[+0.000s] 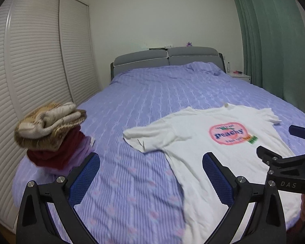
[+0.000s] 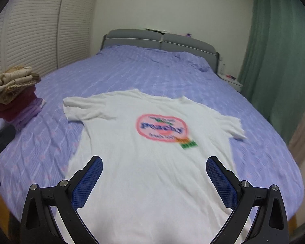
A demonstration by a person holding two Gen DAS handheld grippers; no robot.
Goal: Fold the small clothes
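White T-shirt (image 2: 152, 162) lies flat on my bed (image 2: 152, 71); left gripper (image 1: 151, 174) and right gripper (image 2: 154, 174) hover wide, empty.

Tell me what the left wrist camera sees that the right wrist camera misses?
Only the left view shows the other black tongs, open, over the white printed T-shirt, and the whole white bedside table. Only the right view shows the shirt's right sleeve spread flat. Both show the lilac striped bedspread, the stack of folded clothes, the green curtain and the louvred wardrobe doors.
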